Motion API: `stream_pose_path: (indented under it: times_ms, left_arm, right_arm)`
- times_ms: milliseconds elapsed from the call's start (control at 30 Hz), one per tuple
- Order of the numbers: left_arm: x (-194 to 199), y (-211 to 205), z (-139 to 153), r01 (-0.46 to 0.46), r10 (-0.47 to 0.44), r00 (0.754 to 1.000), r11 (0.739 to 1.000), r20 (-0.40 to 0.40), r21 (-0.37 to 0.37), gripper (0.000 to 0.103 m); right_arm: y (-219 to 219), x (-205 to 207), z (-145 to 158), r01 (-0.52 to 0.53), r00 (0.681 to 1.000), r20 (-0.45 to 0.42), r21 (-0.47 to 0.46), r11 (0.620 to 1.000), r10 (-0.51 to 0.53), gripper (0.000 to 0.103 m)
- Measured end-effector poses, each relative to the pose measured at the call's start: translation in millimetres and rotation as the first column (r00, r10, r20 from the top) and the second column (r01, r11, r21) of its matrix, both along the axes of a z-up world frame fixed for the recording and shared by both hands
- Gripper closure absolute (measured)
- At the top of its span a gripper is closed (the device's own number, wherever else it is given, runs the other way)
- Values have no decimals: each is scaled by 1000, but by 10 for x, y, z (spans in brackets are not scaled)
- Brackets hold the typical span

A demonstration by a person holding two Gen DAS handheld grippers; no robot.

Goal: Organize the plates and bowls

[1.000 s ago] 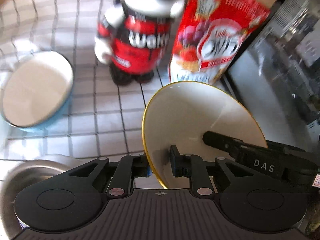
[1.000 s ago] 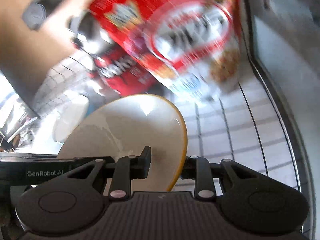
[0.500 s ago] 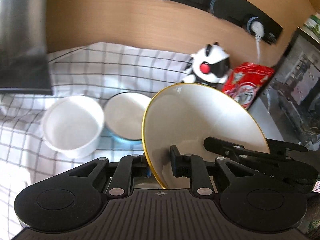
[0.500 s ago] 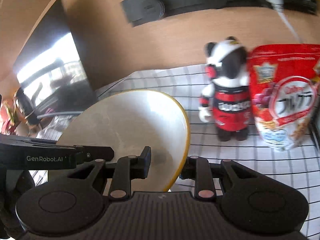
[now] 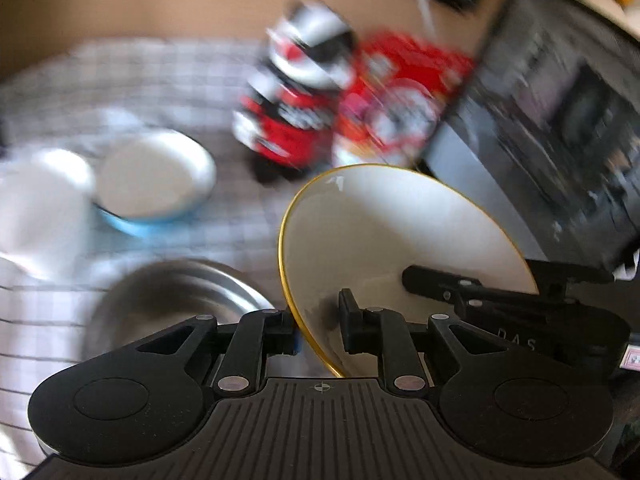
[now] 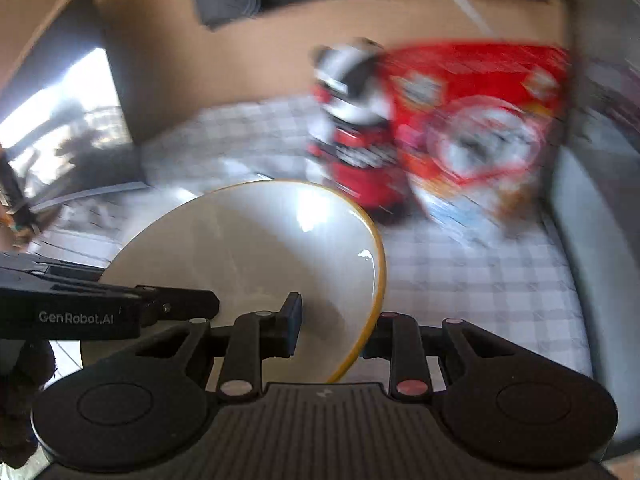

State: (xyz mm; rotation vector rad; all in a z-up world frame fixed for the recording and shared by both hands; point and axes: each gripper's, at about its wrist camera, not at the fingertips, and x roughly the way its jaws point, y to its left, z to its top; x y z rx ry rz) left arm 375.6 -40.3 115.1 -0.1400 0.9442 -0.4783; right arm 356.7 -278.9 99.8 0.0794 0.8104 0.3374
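Plate [image 5: 384, 240] with the yellow rim is in the air, clamped at opposite edges by the left gripper [image 5: 318, 330] and right gripper [image 6: 334, 330]. Ahead-left of the left gripper sit a blue bowl [image 5: 154, 180], a white bowl [image 5: 38, 208] and, nearer, a steel bowl [image 5: 168, 296], unstacked; sorting looks mostly undone

A checked cloth [image 5: 168, 80] is spread over the counter, white with thin dark lines. On it, toward the back, a toy figure [image 5: 298, 108] in black, white and red is stood upright, though its details are smeared by blur. Just beside it a red cereal bag [image 5: 400, 104] is propped; whether the two touch cannot be told. Behind them a tan wall [image 6: 224, 72] is seen, with a black power strip [image 6: 240, 0] mounted on it. A dark glass-fronted appliance [image 5: 560, 132] is set by the bag.
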Motion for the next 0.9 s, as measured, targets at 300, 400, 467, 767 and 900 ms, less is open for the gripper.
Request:
stream_pose_path:
  times_ms: [300,400,467,767,900]
  left_arm:
    - [12,-674,-726,70,-66,991,997,-114,35,82]
    - [52,-715,-816,37,-31,994,997,-102,62,81]
    - [53,-707,-866,20,-14,996,998,-93,61,81]
    - [60,-707,-999,-19,27,991,998,-131,59,82]
    - [64,-700,-1029,-12,22,982,999,-187,52,81]
  right_arm:
    - [-558,42,-756,100,990,-98,20,995,-97,75]
    - [-536,99,-857,89,991,-101,36,995,-85,74]
    - [-529,132,-907,81,993,-86,35,996,-78,74]
    - [-544,186,-1050,60,989,-136,33,998,-55,72]
    - [-531,174,-1047,72,985,-159,15,997,-68,67]
